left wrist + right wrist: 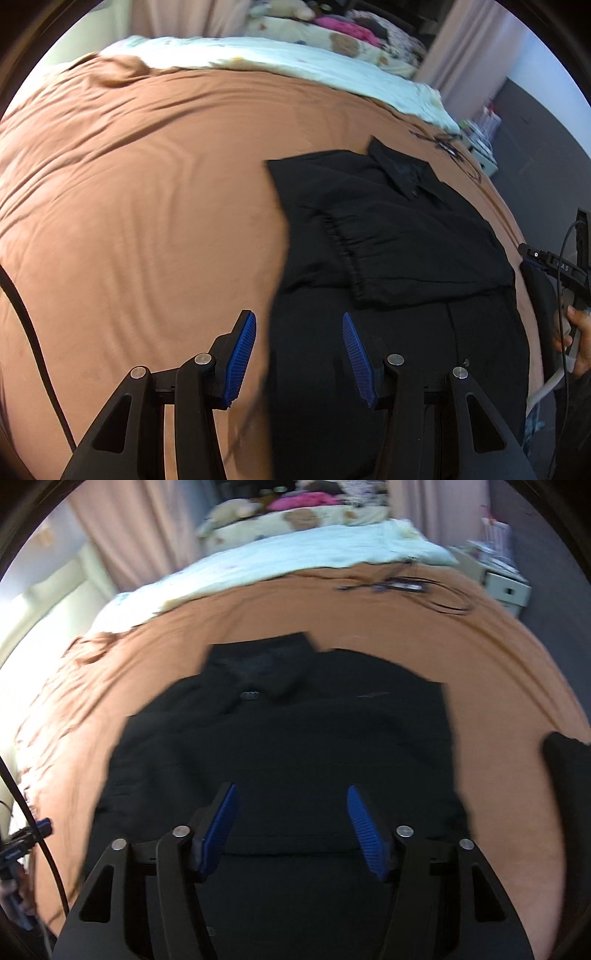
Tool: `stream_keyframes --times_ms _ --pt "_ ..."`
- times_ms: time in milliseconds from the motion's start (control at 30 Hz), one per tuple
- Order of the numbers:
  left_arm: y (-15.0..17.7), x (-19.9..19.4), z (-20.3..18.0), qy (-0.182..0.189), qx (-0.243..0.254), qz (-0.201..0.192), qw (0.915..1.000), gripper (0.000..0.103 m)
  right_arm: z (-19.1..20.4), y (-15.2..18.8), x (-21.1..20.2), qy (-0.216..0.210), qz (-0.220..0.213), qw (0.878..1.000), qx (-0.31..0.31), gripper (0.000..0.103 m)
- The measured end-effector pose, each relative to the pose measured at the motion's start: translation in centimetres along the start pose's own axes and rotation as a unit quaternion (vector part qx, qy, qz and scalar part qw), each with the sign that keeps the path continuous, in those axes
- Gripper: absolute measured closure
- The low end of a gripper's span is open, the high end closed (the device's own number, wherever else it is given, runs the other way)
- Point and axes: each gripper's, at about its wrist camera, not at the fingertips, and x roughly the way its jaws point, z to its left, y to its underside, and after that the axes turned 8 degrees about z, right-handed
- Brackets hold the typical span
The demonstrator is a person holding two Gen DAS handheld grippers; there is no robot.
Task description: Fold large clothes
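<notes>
- Mid-fold, by the look of it: black collared button-front shirt (391,229) lying flat on the rust-brown bedsheet (147,184), a sleeve already turned in across the chest, lower hem nearest the tools and not yet brought up.
- Left tool (299,354) spread wide, holding nothing, poised over the shirt's left edge.
- Right tool (291,827) likewise wide apart and empty, above the lower body of the shirt.
- Next, probably: closing on both hem corners and carrying them toward the collar (266,661), evenly, to avoid skew.
- Beyond: pale mint blanket (280,557), patterned pillows (295,520), pink curtains (140,528), black cable (421,590) on the sheet.
</notes>
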Motion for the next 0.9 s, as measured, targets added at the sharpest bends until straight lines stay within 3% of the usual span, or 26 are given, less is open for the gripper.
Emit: stream_keyframes --times_ms 167,333,533,667,767,900 --pt "-2.7 3.1 -4.6 -0.007 0.043 0.009 0.999 0.052 -3.8 0.2 1.3 0.034 0.008 0.999 0.021 0.063" --pt "-5.4 6.3 -7.9 -0.012 0.072 0.016 0.9972 0.052 -5.9 0.5 3.7 0.062 0.024 0.998 0.015 0.067" --pt "-7.3 10.1 -10.2 -0.024 0.098 0.036 0.9943 0.052 -4.1 -1.4 7.6 0.072 0.042 0.996 0.012 0.067" --pt "-8.1 13.1 -10.1 -0.056 0.096 0.061 0.9919 0.052 -4.2 -1.9 9.4 0.069 0.045 0.997 0.012 0.067" --pt "-8.1 15.2 -9.4 -0.076 0.096 0.082 0.9891 0.058 -4.4 -1.9 10.1 0.07 0.046 0.996 0.01 0.068" --pt "-8.4 15.3 -9.9 -0.1 0.107 0.086 0.9855 0.057 -4.4 -2.3 10.8 0.08 0.052 0.995 0.01 0.068"
